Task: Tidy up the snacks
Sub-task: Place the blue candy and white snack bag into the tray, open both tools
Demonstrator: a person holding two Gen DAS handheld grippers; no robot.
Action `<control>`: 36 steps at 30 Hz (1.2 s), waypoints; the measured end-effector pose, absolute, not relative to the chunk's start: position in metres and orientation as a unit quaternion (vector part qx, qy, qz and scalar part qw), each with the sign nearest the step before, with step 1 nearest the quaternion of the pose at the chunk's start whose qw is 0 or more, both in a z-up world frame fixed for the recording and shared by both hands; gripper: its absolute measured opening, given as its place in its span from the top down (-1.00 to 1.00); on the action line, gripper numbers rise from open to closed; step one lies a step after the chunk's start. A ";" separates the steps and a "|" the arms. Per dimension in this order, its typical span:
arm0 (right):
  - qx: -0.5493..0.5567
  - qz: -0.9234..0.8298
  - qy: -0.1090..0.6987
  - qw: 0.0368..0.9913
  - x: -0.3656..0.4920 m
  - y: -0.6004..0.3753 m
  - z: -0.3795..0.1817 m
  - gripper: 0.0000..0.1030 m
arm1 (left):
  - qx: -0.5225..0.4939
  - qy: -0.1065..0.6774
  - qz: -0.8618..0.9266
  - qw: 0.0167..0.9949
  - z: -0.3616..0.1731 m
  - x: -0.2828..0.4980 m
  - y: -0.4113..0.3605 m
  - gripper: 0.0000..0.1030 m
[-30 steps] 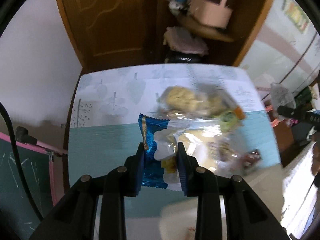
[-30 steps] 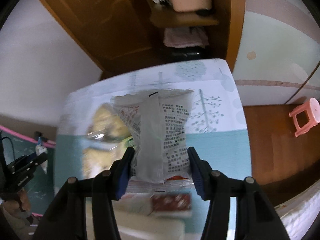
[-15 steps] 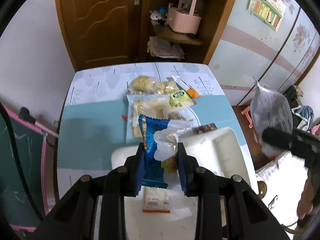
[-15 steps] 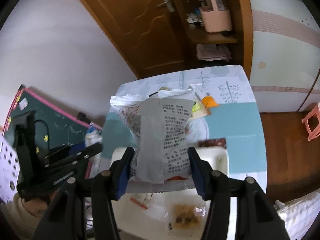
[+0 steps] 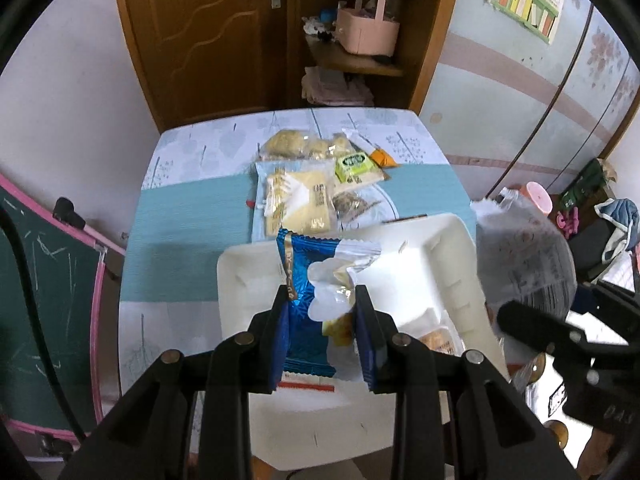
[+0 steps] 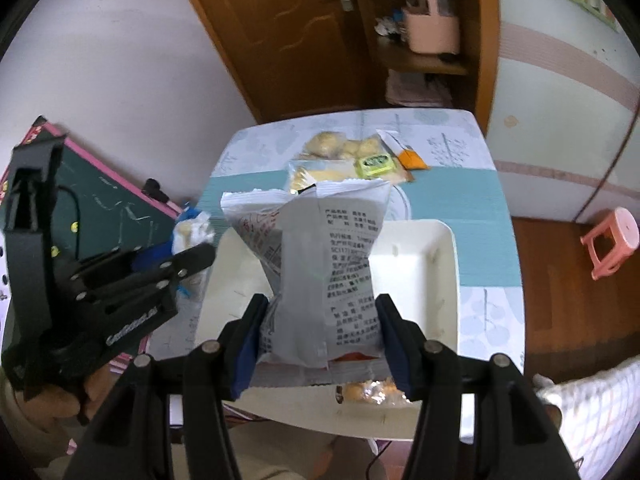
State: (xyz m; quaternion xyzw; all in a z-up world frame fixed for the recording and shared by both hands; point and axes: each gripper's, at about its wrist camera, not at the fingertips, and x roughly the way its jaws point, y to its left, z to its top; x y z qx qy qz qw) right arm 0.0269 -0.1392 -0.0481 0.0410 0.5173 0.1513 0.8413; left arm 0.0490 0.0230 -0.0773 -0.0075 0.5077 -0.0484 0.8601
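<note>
My left gripper point(image 5: 322, 300) is shut on a blue foil snack packet point(image 5: 304, 272) with a white torn top, held over the left part of a white tray point(image 5: 432, 248). My right gripper point(image 6: 322, 308) is shut on a grey printed snack bag point(image 6: 332, 248), held upright above the same tray point(image 6: 416, 256). In the right wrist view the left gripper point(image 6: 192, 258) shows at the left with its packet. The grey bag point(image 5: 524, 256) appears at the right edge of the left wrist view. A few small packets lie in the tray's near end point(image 6: 372, 392).
A pile of snack packets point(image 5: 304, 184) lies mid-table beyond the tray, on a teal and white cloth point(image 5: 184, 220). A chalkboard point(image 5: 48, 280) stands left of the table and a pink stool point(image 6: 612, 240) to its right. Behind are a wooden door and a shelf with a pink basket point(image 5: 366, 28).
Both grippers have drawn back from the snack pile with their packets and risen. The white tray, out of sight a second ago, now lies under them.
</note>
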 end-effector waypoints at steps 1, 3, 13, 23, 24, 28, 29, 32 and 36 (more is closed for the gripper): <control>0.041 0.146 0.518 0.842 0.026 -0.140 -0.049 -0.08 | -0.006 0.510 -0.048 0.859 -0.079 0.047 0.022 0.46; 0.039 0.136 0.521 0.842 0.022 -0.140 -0.050 -0.08 | -0.005 0.511 -0.047 0.858 -0.080 0.045 0.022 0.46; 0.025 0.131 0.533 0.836 0.019 -0.134 -0.058 -0.07 | 0.002 0.527 -0.045 0.849 -0.086 0.040 0.015 0.45; 0.011 0.132 0.532 0.837 0.015 -0.130 -0.057 -0.07 | 0.007 0.531 -0.044 0.846 -0.089 0.038 0.014 0.40; 0.011 0.132 0.532 0.837 0.015 -0.130 -0.057 -0.07 | 0.008 0.531 -0.045 0.846 -0.089 0.038 0.013 0.27; 0.009 0.131 0.534 0.835 0.015 -0.128 -0.057 -0.07 | 0.015 0.525 -0.045 0.850 -0.087 0.035 0.012 -0.46; 0.009 0.131 0.536 0.834 0.015 -0.127 -0.059 -0.08 | 0.017 0.522 -0.043 0.851 -0.086 0.034 0.012 -0.46; 0.015 0.127 0.543 0.830 0.015 -0.129 -0.061 -0.08 | 0.016 0.521 -0.041 0.852 -0.085 0.034 0.014 -0.54; 0.015 0.127 0.545 0.829 0.016 -0.128 -0.062 -0.08 | 0.007 0.526 -0.037 0.850 -0.085 0.034 0.018 -0.58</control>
